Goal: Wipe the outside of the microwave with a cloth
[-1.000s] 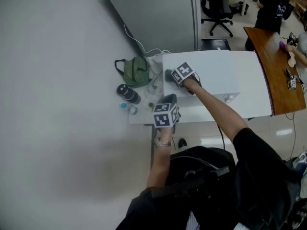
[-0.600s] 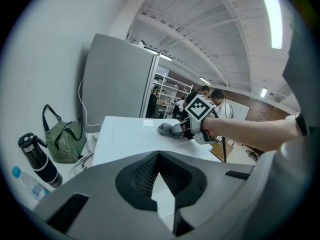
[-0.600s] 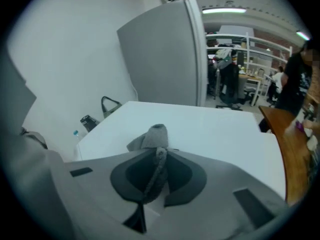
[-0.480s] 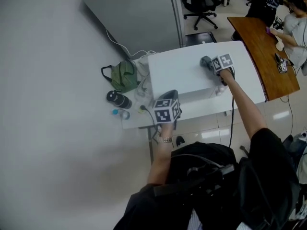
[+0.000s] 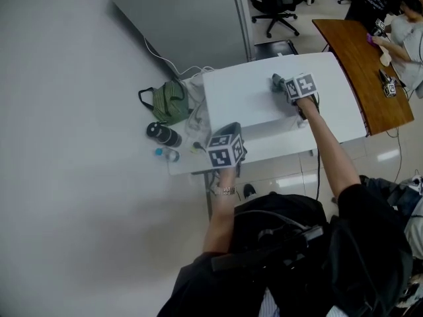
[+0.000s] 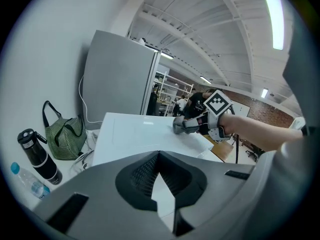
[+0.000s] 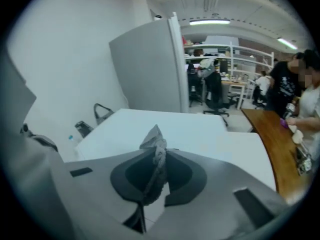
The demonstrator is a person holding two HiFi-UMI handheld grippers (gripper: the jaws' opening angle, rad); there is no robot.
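**Cloth pressed to the microwave's top, spare gripper parked at the front**

The right gripper [image 5: 285,85] is clenched on a crumpled grey cloth [image 5: 275,81]; the right gripper view shows a wad of it pinched upright between the two jaws, its peak poking out ahead of them. That grip leaves the loose fabric leading, so the cloth and not the hard jaws meets the surface. The cloth lies on the flat top of the white box-shaped microwave [image 5: 244,98], towards its far right part; the arm is stretched out over the appliance to reach it, which fits a stroke across the top panel.

The left gripper [image 5: 229,135] grasps nothing; in its own view the jaws meet at their tips with only white surface showing behind them. It sits low at the microwave's near edge, well apart from the cloth; I judge it is kept there out of the wiping path, or possibly to steady the box, though contact cannot be confirmed.

The microwave stands on a white table [image 5: 264,156]; to its left lie a green striped bag [image 5: 169,102], a black drinks bottle [image 5: 162,136] and a small clear bottle with a blue cap [image 5: 168,154], clear of the wiping area. The sides and front look yet to be wiped.
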